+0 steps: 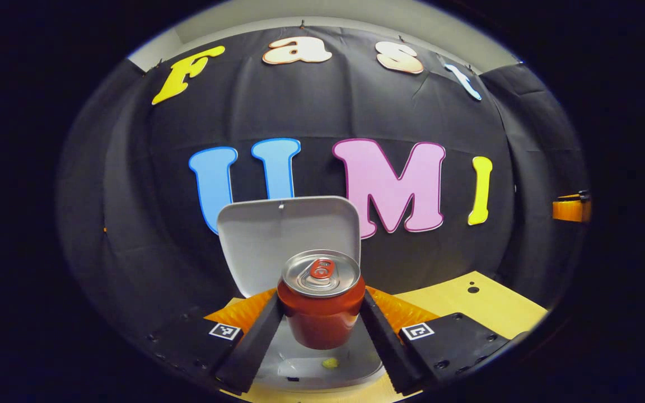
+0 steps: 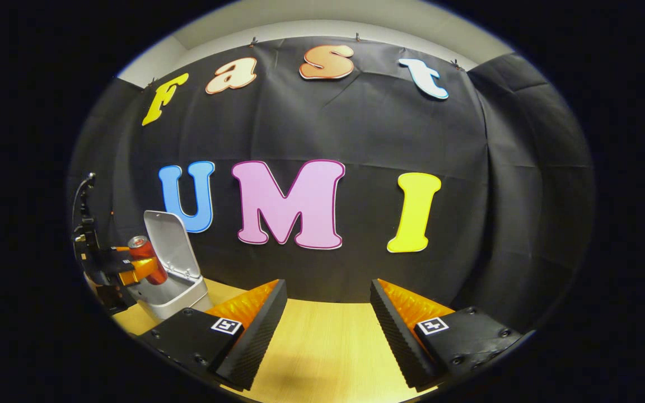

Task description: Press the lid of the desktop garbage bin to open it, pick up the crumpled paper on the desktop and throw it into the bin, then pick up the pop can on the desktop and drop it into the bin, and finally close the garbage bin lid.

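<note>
Here, in the left gripper view, the left hand-held gripper (image 1: 321, 322) is clamped on the red pop can (image 1: 321, 302), both fingers pressing its sides. The can is upright, silver top and red pull tab showing, with no brand or writing readable on it. It hangs above the open garbage bin (image 1: 322, 369), whose pale lid (image 1: 289, 238) stands raised behind the can. Something small and yellowish lies inside the bin. The wooden surface (image 1: 485, 308) shows to the right.

In the right gripper view, the right hand-held gripper (image 2: 328, 330) has its fingers apart with nothing between them, above the bare wooden surface (image 2: 322, 336). Far left, the left hand-held gripper (image 2: 132, 268) holds the can (image 2: 146, 257) over the bin (image 2: 174, 296), lid (image 2: 171, 243) up. Each finger block carries a small square black-and-white marker, not legible text.
</note>
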The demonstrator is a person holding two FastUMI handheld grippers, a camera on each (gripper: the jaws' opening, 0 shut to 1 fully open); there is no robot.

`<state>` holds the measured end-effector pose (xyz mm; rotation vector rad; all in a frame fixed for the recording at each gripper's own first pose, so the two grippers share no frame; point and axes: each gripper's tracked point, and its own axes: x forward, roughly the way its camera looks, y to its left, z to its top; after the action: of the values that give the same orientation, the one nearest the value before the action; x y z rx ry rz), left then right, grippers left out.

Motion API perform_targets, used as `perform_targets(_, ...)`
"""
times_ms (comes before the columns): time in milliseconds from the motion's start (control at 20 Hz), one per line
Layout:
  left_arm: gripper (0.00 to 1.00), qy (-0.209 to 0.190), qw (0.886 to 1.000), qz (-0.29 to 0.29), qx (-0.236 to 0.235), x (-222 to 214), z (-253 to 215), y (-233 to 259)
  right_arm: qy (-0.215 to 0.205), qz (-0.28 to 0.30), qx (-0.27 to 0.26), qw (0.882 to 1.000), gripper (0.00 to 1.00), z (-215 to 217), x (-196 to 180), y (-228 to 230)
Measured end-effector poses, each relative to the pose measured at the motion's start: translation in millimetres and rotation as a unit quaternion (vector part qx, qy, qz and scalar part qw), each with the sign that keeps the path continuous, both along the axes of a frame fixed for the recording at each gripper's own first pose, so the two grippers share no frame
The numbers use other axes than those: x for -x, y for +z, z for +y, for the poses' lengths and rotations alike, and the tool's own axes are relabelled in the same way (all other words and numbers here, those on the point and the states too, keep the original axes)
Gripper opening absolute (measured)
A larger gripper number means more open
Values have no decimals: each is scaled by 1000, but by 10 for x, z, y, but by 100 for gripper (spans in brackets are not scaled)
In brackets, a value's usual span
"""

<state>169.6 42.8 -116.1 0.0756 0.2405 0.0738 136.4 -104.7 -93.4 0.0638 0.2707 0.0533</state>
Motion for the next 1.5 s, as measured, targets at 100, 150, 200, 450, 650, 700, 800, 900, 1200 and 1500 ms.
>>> perform_targets(100, 89, 2, 1000, 11, 1, -4, 88, -119, 4, 10, 14, 1000, 97, 101, 117, -73)
perform_targets(150, 89, 2, 1000, 15, 2, -8, 107, -160, 10, 13, 20, 1000, 97, 146, 180, -103)
perform_targets(200, 89, 1, 1000, 19, 2, 5, 124, -177, 12, 18, 30, 999, 97, 148, 222, -133)
perform_targets(450, 95, 6, 1000, 7, 7, -1, 180, -73, -10, 25, 34, 999, 97, -22, 247, -123)
perform_targets(650, 95, 10, 1000, -13, -10, -19, 222, 228, -24, 24, 26, 999, 97, -129, 204, -108)
perform_targets(700, 95, 10, 1000, -21, -14, -39, 228, 346, -22, 20, 28, 999, 97, -122, 186, -92)
perform_targets(800, 95, 7, 999, -39, -18, -97, 226, 632, -19, 18, 42, 999, 97, -182, 120, -81)
perform_targets(900, 95, -3, 998, -61, -23, -191, 191, 955, -14, 13, 38, 999, 97, -230, 46, 7)
perform_targets(1200, 96, -20, 992, -113, -43, -619, 245, 1591, -23, 8, 29, 999, 97, -358, -85, 82)
perform_targets(1500, 96, -49, 993, -105, -38, -1149, 248, 1400, -42, 27, 64, 997, 97, -509, 37, 26)
